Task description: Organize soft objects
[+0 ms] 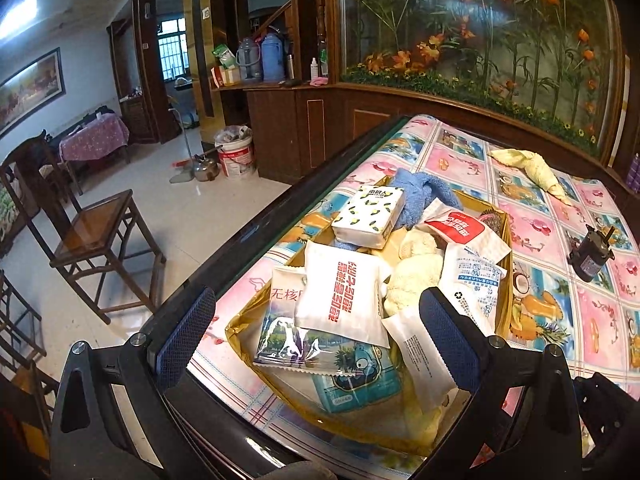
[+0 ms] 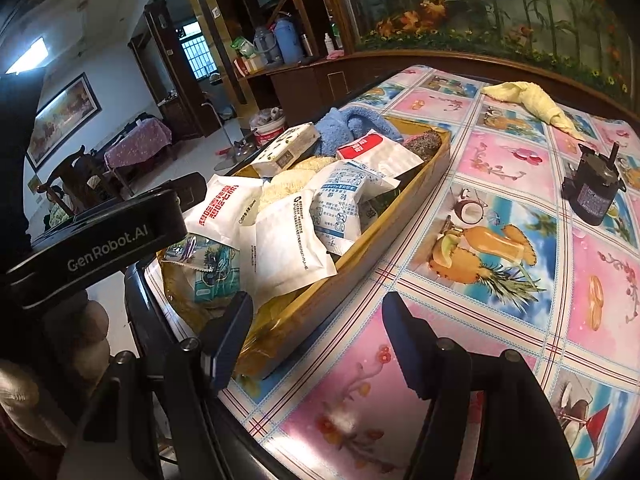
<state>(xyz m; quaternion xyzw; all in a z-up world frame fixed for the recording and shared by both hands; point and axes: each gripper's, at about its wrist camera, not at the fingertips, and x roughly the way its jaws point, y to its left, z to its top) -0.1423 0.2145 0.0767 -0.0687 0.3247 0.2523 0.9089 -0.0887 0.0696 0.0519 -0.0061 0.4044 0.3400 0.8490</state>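
Observation:
A golden tray [image 1: 507,248] [image 2: 434,160] on the table holds several soft packets, a tissue pack [image 1: 368,216] [image 2: 282,152], a blue towel [image 1: 424,192] [image 2: 348,126] and a cream plush [image 1: 412,276]. A yellow cloth [image 1: 528,166] [image 2: 528,100] lies alone on the far tablecloth. My left gripper [image 1: 320,332] is open and empty, just above the tray's near end. My right gripper [image 2: 320,340] is open and empty, at the tray's near right corner. The left gripper's body [image 2: 100,240] shows in the right wrist view.
A black motor [image 1: 588,252] [image 2: 596,192] stands on the patterned tablecloth to the right. The table's dark edge [image 1: 256,232] runs along the left. Wooden chairs [image 1: 96,232] and a white bucket [image 1: 236,152] stand on the floor. A cabinet with artificial flowers [image 1: 480,60] is behind.

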